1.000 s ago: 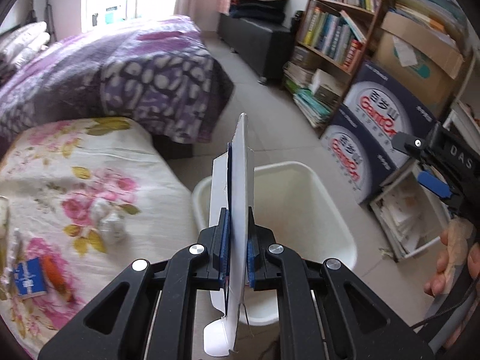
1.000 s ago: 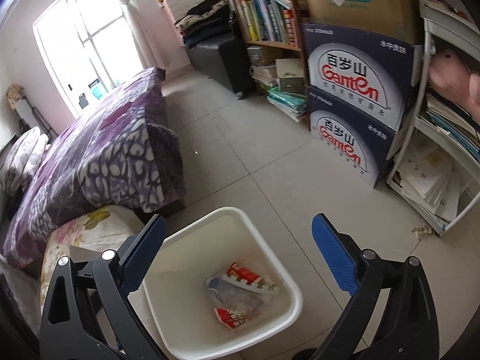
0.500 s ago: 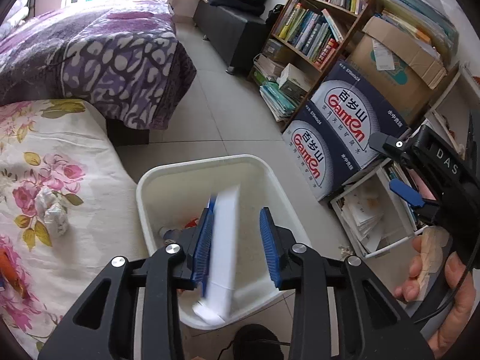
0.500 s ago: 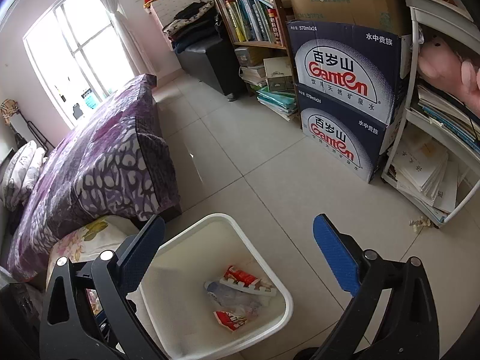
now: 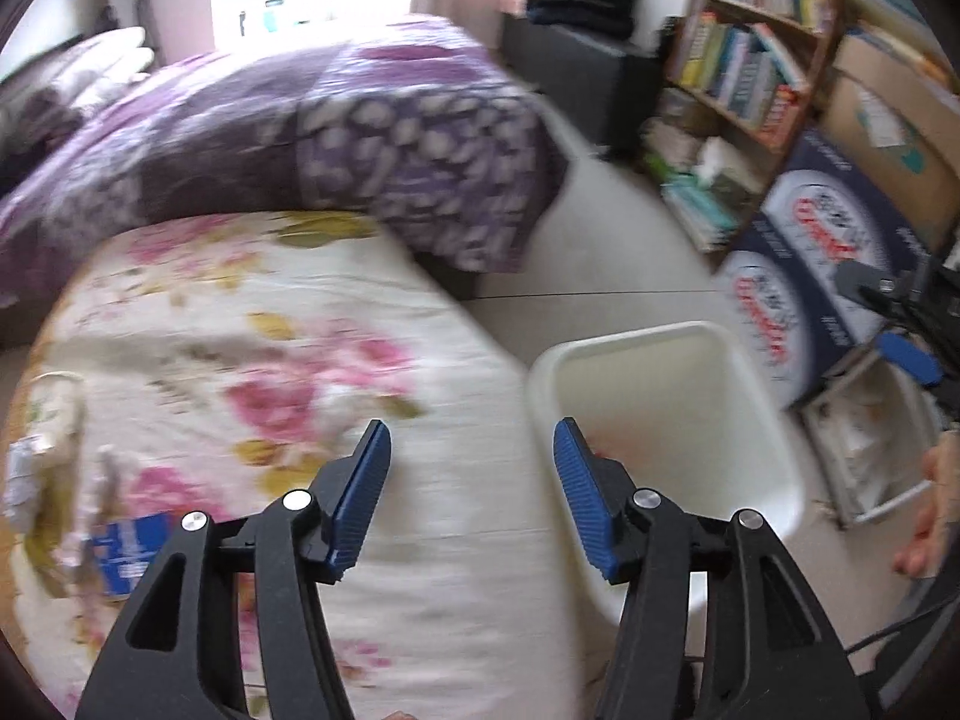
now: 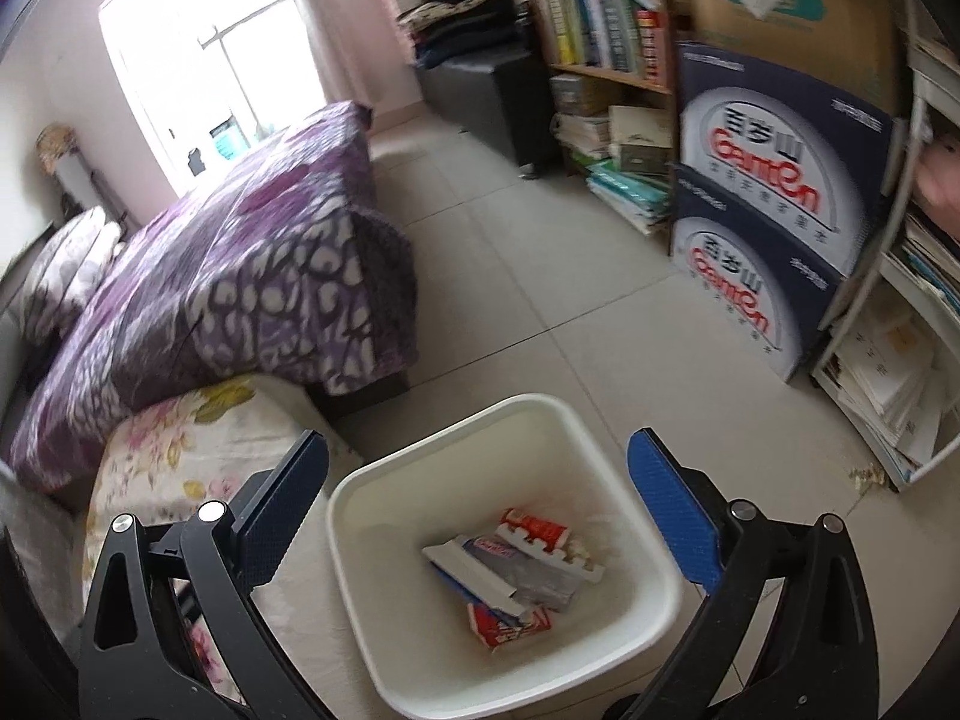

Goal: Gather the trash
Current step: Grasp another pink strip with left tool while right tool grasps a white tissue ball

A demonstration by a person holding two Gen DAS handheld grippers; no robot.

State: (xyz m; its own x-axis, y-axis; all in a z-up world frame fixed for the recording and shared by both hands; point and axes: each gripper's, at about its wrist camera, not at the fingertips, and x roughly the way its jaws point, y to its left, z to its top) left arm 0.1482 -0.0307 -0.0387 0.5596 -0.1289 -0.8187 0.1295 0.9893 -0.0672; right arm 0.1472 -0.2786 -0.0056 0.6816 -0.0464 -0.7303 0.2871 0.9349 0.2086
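A white trash bin (image 6: 624, 504) stands on the tiled floor beside a floral-covered surface (image 5: 252, 324). In it lie a white flat carton (image 6: 465, 567), red-and-white wrappers (image 6: 534, 531) and a plastic bag. My left gripper (image 5: 471, 468) is open and empty, over the edge of the floral cover, with the bin (image 5: 708, 354) to its right. My right gripper (image 6: 477, 480) is open and empty above the bin. A blue packet (image 5: 126, 552) and crumpled wrappers (image 5: 30, 468) lie on the floral cover at the left.
A purple patterned bed (image 6: 240, 252) lies behind. A bookshelf (image 6: 600, 30) and stacked Ganten boxes (image 6: 774, 192) line the right wall. A low white shelf with papers (image 6: 888, 372) stands at the right.
My left gripper opened and let go of the white flat carton, which now lies in the bin. The left gripper then swung left toward the floral cover. The right gripper stayed open above the bin.
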